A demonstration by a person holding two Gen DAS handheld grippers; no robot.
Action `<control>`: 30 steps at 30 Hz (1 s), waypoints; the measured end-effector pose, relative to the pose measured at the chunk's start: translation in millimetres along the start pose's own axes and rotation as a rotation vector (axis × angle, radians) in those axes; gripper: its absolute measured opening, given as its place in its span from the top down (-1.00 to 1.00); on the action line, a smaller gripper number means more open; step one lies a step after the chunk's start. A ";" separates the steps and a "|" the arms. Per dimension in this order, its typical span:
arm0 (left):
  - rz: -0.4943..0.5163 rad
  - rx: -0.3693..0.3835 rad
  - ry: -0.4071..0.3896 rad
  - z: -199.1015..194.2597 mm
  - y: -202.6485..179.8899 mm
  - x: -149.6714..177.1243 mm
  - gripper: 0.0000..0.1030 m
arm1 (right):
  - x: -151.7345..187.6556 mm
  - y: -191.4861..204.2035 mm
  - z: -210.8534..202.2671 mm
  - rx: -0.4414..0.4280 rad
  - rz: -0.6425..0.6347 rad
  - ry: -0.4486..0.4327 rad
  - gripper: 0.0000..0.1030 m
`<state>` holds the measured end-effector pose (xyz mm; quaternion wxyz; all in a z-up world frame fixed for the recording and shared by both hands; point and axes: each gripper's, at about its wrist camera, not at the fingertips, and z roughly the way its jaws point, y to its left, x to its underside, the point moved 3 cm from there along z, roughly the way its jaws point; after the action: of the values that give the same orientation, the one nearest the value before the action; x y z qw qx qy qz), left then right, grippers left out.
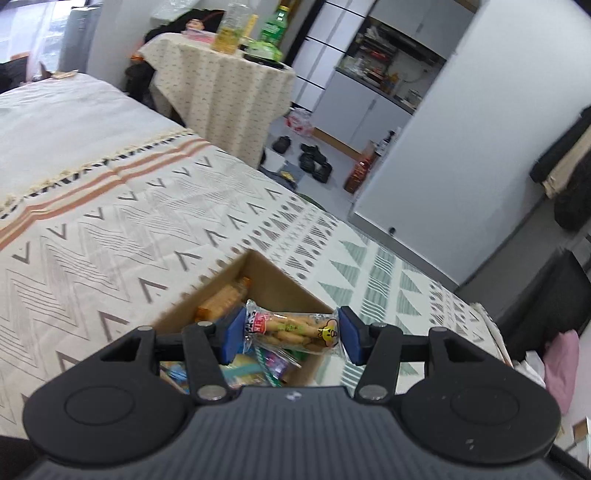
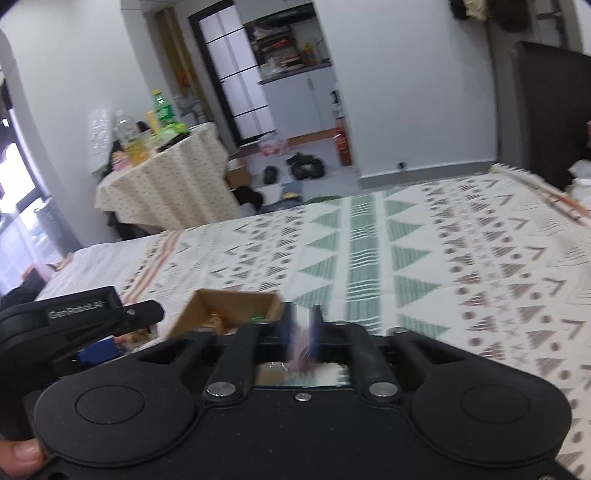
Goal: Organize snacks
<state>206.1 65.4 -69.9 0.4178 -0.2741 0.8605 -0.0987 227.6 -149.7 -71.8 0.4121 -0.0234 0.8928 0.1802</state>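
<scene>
1. The left gripper has its blue-padded jaws clamped on a clear biscuit-stick packet, one pad at each end, the packet lying crosswise between them.
2. That packet hangs above the open cardboard box, which sits on the patterned bed cover at 6 o'clock in the left wrist view.
3. Inside the box lie more snacks: an orange-wrapped cracker pack toward 11 o'clock of the held packet, and colourful wrappers beneath it.
4. The right gripper has its jaws nearly together on something thin and purplish; the blur is too strong to tell what it is.
5. In the right wrist view the box shows at 11 o'clock of the right gripper, and the left gripper shows at 9 o'clock, just beside the box.
6. A thumb shows at the lower-left edge of the right wrist view.
7. Beyond the bed, at 12 o'clock in the left wrist view, a cloth-draped bench carries a green bottle and a clear bottle of yellow liquid.
8. Dark shoes lie on the floor past the bed's edge.
</scene>
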 end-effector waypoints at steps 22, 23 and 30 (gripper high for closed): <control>-0.058 -0.132 0.137 46.8 39.5 13.1 -0.05 | 59.1 -51.4 66.8 0.152 0.105 0.162 -0.16; -0.056 -0.138 0.139 48.0 39.6 13.5 -0.05 | 61.9 -52.4 70.5 0.154 0.105 0.173 -0.17; -0.078 -0.179 0.170 62.4 47.3 16.6 -0.15 | 73.3 -52.3 101.3 0.156 0.077 0.223 -0.43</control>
<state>227.6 99.2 -139.1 0.3132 -0.3341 0.8869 -0.0602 262.9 -156.1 -202.5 0.3037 0.0233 0.9446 0.1222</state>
